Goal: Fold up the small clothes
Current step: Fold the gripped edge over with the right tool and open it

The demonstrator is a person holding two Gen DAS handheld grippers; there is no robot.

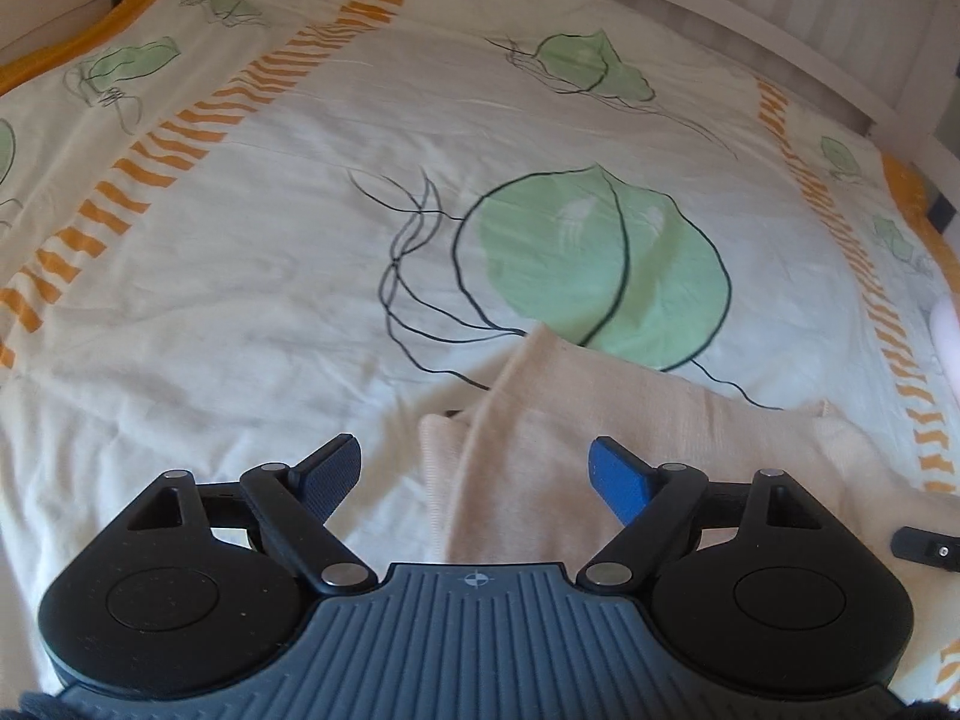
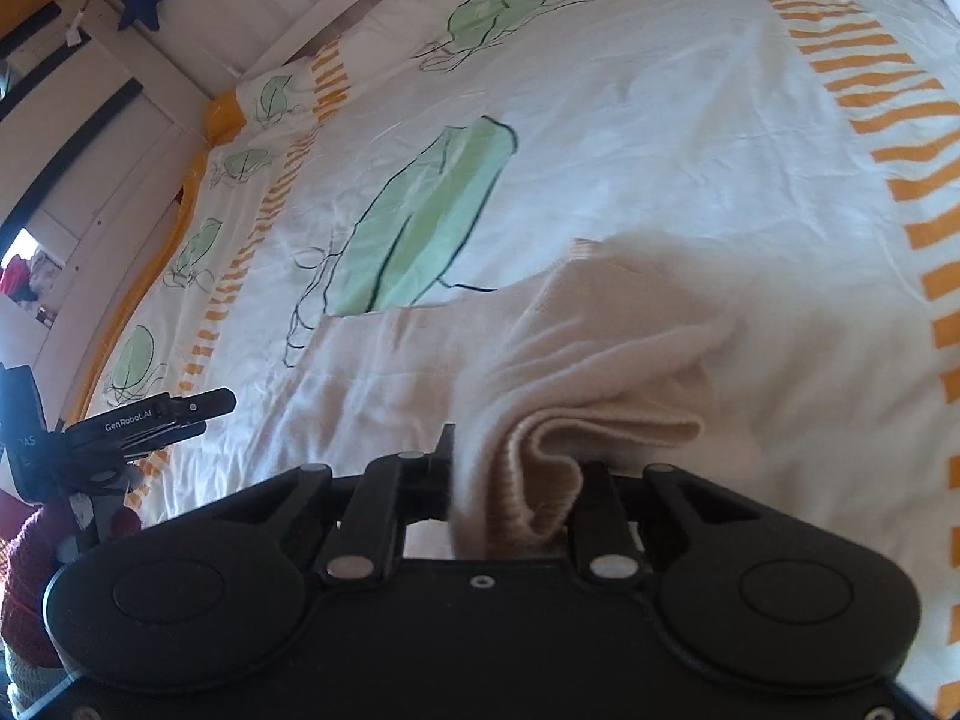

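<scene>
Right wrist view: our right claw (image 2: 510, 480) pinches the cream garment (image 2: 600, 348) mid-fold on the bed (image 2: 660, 120), left claw (image 1: 477, 474) wide, empty; next, we judge, lay it over.

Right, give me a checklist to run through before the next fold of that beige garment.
1. Right hand-held gripper shut on the beige garment: ok.
2. Left hand-held gripper holding cloth: not ok, open, nothing between its pads.
3. Garment lies under the left hand-held gripper: ok.
4. Bedspread beyond the garment bare for the fold: ok.
5. Garment smooth: not ok, bunched at the right grip.
6. Whole garment outline: cannot tell.
</scene>
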